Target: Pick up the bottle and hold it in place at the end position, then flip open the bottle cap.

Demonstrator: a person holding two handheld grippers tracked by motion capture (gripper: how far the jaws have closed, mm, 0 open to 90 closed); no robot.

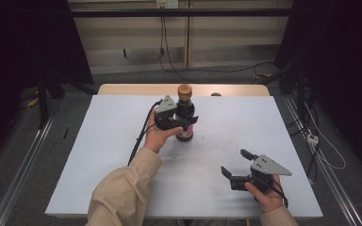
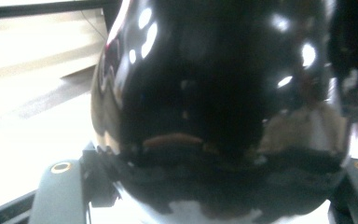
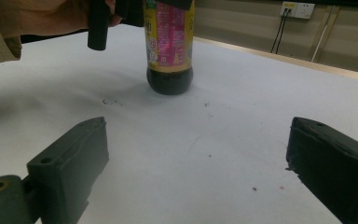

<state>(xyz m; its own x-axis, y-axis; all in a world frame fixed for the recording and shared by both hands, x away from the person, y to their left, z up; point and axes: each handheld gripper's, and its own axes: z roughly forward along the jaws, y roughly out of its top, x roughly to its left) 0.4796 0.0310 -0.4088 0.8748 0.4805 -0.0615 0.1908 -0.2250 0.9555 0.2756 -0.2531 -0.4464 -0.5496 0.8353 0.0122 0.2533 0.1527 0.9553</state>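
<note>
A dark sauce bottle [image 1: 185,134] with a brown cap [image 1: 185,91] and a yellow-pink label stands upright in the middle of the white table [image 1: 113,141]. My left gripper [image 1: 188,121] is shut on its glossy upper body, one jaw on each side of the bottle [image 2: 223,93] in the left gripper view. My right gripper [image 1: 233,162] rests low near the front right of the table, open, with nothing between its jaws. From the right gripper view [image 3: 196,158] the bottle [image 3: 170,51] stands ahead, apart from it, with the left hand beside it.
The table's wooden back edge [image 1: 122,89] shows behind the white sheet, with a small brown thing [image 1: 216,94] on it. Cables [image 1: 320,146] and metal rails lie on the floor on both sides. Wall sockets [image 3: 298,9] sit beyond the table.
</note>
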